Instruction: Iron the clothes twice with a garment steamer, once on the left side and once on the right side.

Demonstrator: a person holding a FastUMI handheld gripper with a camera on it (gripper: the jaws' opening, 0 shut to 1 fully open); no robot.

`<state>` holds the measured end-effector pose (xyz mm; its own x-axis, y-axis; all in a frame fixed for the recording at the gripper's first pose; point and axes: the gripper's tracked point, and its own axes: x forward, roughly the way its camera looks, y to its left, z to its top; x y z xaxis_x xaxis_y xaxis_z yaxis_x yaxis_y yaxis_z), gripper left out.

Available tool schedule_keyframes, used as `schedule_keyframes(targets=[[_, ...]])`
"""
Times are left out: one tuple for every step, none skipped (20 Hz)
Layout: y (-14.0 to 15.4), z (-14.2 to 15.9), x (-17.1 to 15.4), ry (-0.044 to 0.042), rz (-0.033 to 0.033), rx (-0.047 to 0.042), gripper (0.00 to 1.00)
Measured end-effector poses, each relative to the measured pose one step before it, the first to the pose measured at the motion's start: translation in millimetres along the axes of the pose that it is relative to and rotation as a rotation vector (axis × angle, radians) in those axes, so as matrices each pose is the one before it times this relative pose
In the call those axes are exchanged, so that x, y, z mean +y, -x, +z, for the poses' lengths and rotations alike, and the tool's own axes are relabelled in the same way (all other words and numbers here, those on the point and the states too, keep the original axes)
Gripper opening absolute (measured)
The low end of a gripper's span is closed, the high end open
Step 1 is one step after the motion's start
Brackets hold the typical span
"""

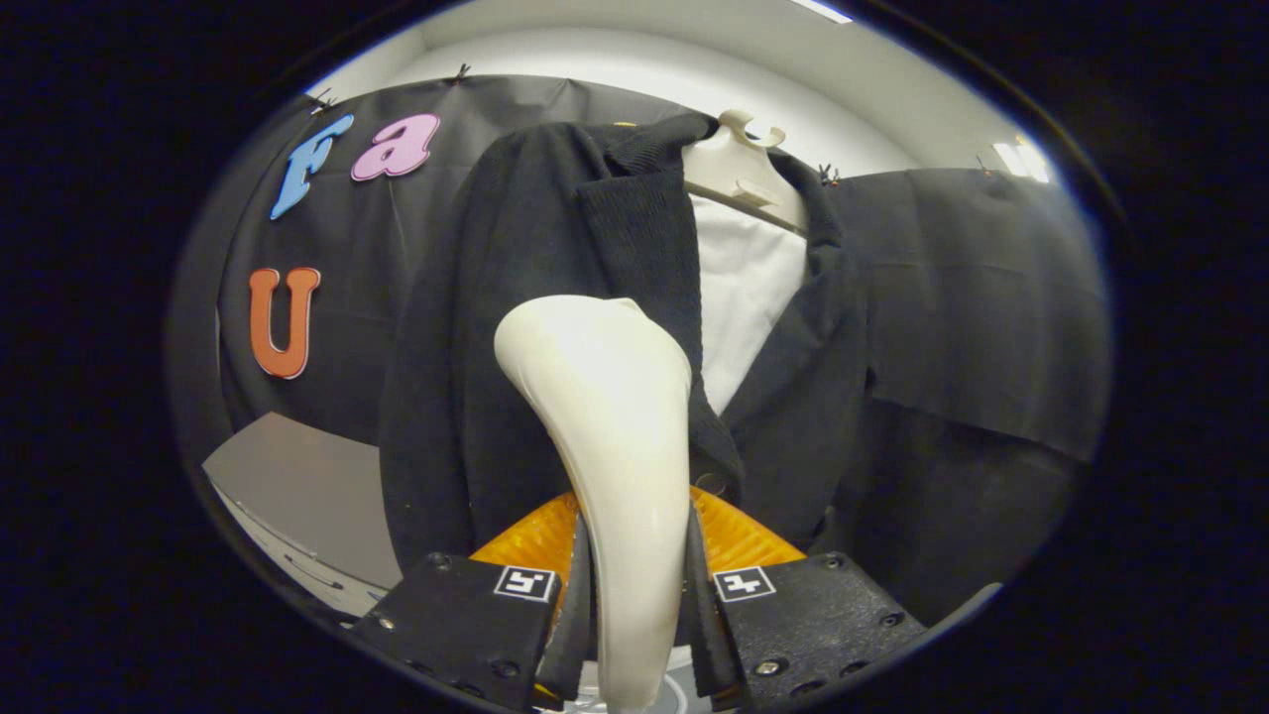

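Steamer clamped in fingers, head against jacket's left lapel.

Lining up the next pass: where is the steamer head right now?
The steamer is clamped between the gripper's fingers, its head raised against the dark jacket's panel left of the white shirt.

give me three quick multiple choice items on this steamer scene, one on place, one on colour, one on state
1. Where is the steamer?
A. between the claw fingers
B. on the table
C. hung on the hanger

2. What colour is the jacket?
A. red
B. black
C. yellow

3. How is the jacket kept?
A. folded
B. on the floor
C. hanging on a hanger

Key: 1 A, both fingers press its cream handle. 2 B, dark cloth over a white shirt. 3 C, the hanger's neck shows at the collar.
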<state>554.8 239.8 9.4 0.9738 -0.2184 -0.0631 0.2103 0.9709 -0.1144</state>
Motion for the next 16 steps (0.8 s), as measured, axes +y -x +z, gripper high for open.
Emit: schedule_keyframes(targets=[[1.59,-6.49,1.88,-0.00144,0.00239,0.01001,0.45],[0.36,-7.53,1.86,-0.00184,0.00192,0.01388,0.45],[-0.97,-8.35,2.29,-0.00425,0.00163,0.01590,0.45],[-1.20,-9.02,2.01,-0.00350,0.00347,0.01668,0.45],[-2.59,-10.79,1.03,-0.00384,0.00360,0.03047,0.45],[-2.27,-8.69,-1.04,-0.00420,-0.00442,0.01396,0.45],[-3.12,-6.56,-0.32,0.00259,-0.00360,0.00993,0.45],[-0.78,-7.64,-1.56,0.00132,-0.00142,0.01307,0.45],[-1.51,-7.12,-0.19,-0.00294,0.00169,0.01226,0.45],[-0.60,-5.87,-0.07,-0.00453,0.00247,0.01346,0.45],[-1.96,-5.86,-1.87,-0.00554,0.00112,0.01222,0.45],[-2.24,-5.08,-1.51,-0.00211,0.00136,0.00902,0.45],[-1.62,-5.34,-1.49,-0.00155,0.00147,0.00552,0.45],[-0.57,-5.42,-0.61,0.00112,0.00368,0.00865,0.44],[-1.51,-5.86,-0.01,-0.00387,0.00585,0.00760,0.45],[-0.55,-5.22,0.34,-0.00558,0.00974,0.00985,0.45]])
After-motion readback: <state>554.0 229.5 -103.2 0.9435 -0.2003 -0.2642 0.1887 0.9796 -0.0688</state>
